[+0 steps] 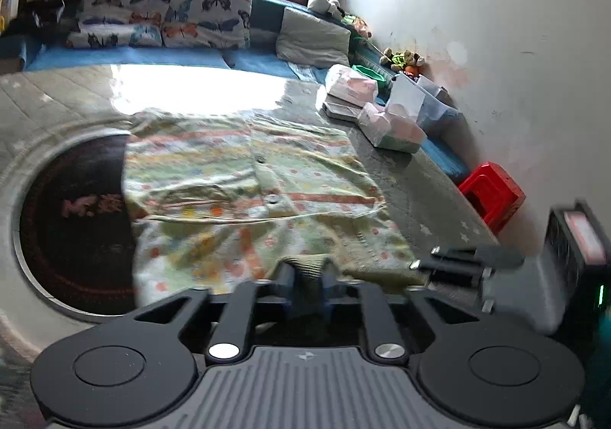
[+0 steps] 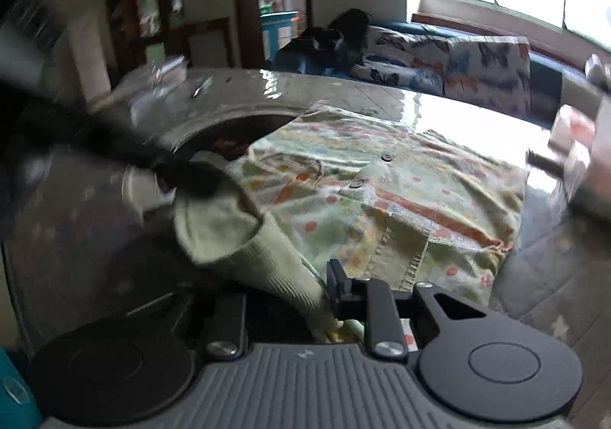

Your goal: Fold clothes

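A pale green patterned shirt (image 1: 244, 177) with buttons lies spread on a grey quilted table, partly over a dark round inset. My left gripper (image 1: 307, 274) is shut on the shirt's green ribbed hem at its near edge. My right gripper (image 2: 324, 295) is shut on a ribbed green cuff (image 2: 275, 261) of the same shirt (image 2: 382, 184), lifting it off the table. The other gripper (image 2: 183, 173) shows blurred at the left of the right wrist view, and the right one (image 1: 469, 264) shows at the right of the left wrist view.
A dark round inset (image 1: 72, 222) sits in the table at the left. Packets of tissues (image 1: 389, 123) lie at the table's far right. A red stool (image 1: 492, 196) stands by the wall. Butterfly cushions (image 1: 164, 16) line a blue bench behind.
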`<state>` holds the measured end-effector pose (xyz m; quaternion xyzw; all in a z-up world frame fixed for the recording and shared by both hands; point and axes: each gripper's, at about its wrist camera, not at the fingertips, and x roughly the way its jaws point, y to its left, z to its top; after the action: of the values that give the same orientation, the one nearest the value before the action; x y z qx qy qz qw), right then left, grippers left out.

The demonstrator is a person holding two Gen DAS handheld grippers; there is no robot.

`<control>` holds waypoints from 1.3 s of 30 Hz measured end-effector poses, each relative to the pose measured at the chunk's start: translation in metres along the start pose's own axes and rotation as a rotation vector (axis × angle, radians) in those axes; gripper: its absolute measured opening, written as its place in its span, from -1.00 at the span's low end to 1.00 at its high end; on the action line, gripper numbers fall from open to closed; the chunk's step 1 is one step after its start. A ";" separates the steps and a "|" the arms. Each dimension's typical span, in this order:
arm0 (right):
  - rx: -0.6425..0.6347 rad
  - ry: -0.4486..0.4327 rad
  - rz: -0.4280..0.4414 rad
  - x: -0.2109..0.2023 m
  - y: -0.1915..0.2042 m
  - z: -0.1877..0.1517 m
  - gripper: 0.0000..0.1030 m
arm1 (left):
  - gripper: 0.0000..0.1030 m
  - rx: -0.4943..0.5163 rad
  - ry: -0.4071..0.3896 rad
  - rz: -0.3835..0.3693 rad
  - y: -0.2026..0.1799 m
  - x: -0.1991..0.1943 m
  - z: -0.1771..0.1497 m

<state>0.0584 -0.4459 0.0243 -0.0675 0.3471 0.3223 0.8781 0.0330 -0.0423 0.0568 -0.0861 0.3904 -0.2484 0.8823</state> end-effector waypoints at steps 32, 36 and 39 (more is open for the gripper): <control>0.051 -0.043 0.052 -0.049 0.013 0.000 -0.83 | -0.90 0.545 -0.135 0.187 -0.014 -0.027 -0.069; 0.028 -0.026 0.094 -0.080 0.031 -0.009 -0.84 | -0.90 0.504 -0.119 0.140 -0.025 -0.061 -0.084; 0.014 -0.011 0.128 -0.103 0.045 -0.016 -0.85 | -0.90 0.467 -0.112 0.098 -0.035 -0.086 -0.095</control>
<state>-0.0352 -0.4699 0.0839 -0.0374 0.3479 0.3756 0.8582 -0.0982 -0.0248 0.0597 0.1256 0.2766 -0.2836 0.9096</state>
